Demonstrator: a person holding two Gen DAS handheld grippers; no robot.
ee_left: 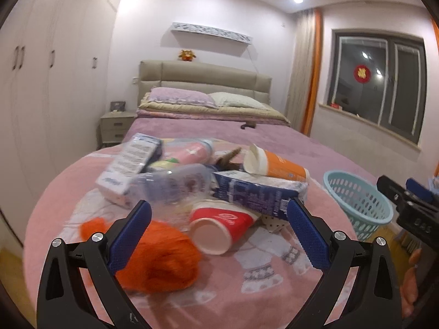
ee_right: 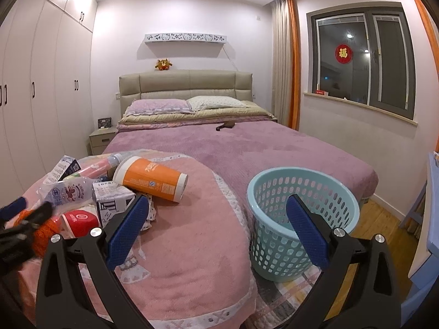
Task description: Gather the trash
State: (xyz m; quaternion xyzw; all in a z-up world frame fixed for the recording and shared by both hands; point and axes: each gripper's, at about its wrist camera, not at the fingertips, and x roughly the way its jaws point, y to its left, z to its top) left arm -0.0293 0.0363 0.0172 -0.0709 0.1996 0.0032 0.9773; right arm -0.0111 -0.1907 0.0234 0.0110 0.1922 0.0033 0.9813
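A heap of trash lies on a pink blanket (ee_left: 192, 301) at the foot of the bed. In it are a red paper cup (ee_left: 219, 227) on its side, an orange net bag (ee_left: 162, 257), a clear plastic bottle (ee_left: 170, 183), a blue-and-white carton (ee_left: 255, 194) and an orange cup (ee_left: 277, 164). My left gripper (ee_left: 219, 219) is open just in front of the red cup and the net bag. In the right wrist view my right gripper (ee_right: 216, 213) is open above the blanket, between the orange cup (ee_right: 151, 178) and a light blue basket (ee_right: 299, 219).
The basket (ee_left: 356, 200) stands off the blanket's right edge over a patterned rug (ee_right: 285, 301). A second carton (ee_left: 129, 164) and a pink bottle (ee_left: 189, 150) lie at the heap's back. White wardrobes (ee_right: 41, 96) line the left; a blue table (ee_right: 430, 219) stands at the right.
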